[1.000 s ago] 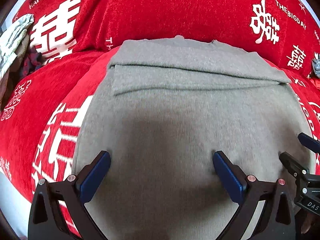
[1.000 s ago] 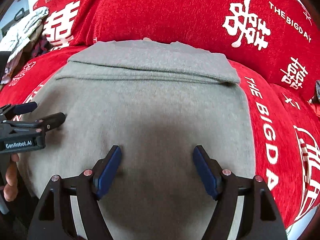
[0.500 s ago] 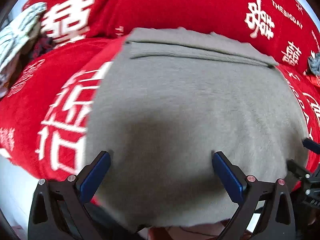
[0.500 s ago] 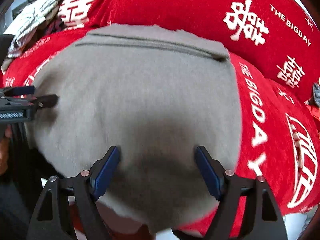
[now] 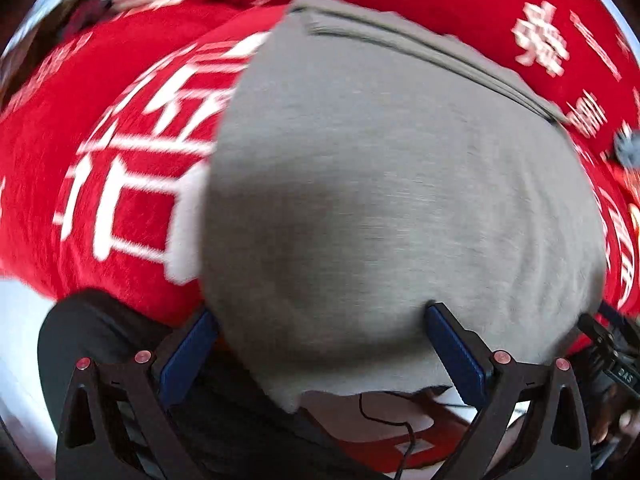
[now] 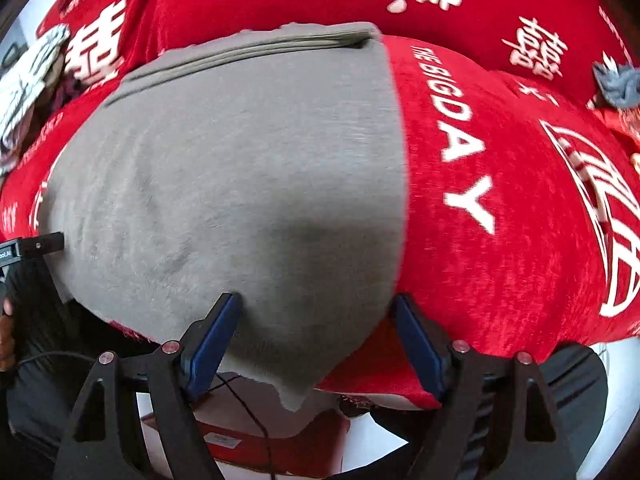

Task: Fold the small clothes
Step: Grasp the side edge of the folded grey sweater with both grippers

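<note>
A grey knit garment (image 5: 400, 184) lies flat on the red cover (image 5: 120, 184), its far end folded over in a band (image 6: 256, 46). Its near hem (image 6: 292, 384) hangs over the cover's front edge. My left gripper (image 5: 320, 344) is open above the garment's near left corner, with the hem seen between its blue pads (image 5: 456, 348) and nothing gripped. My right gripper (image 6: 316, 336) is open over the near right corner, its right pad (image 6: 420, 344) just past the garment's side edge. Each gripper shows at the border of the other's view: the right gripper (image 5: 612, 344), the left gripper (image 6: 36, 246).
A pile of patterned clothes (image 6: 28, 76) lies at the far left of the cover. A small grey item (image 6: 618, 84) sits at the far right. Below the front edge are a light floor, a red object (image 5: 400, 440) and a thin black cable (image 5: 384, 412). A hand (image 6: 6, 332) shows at the left.
Both grippers drew back toward the near edge of the cover. The garment's near hem and the floor beneath came into view. The garment kept its shape and both grippers stayed open.
</note>
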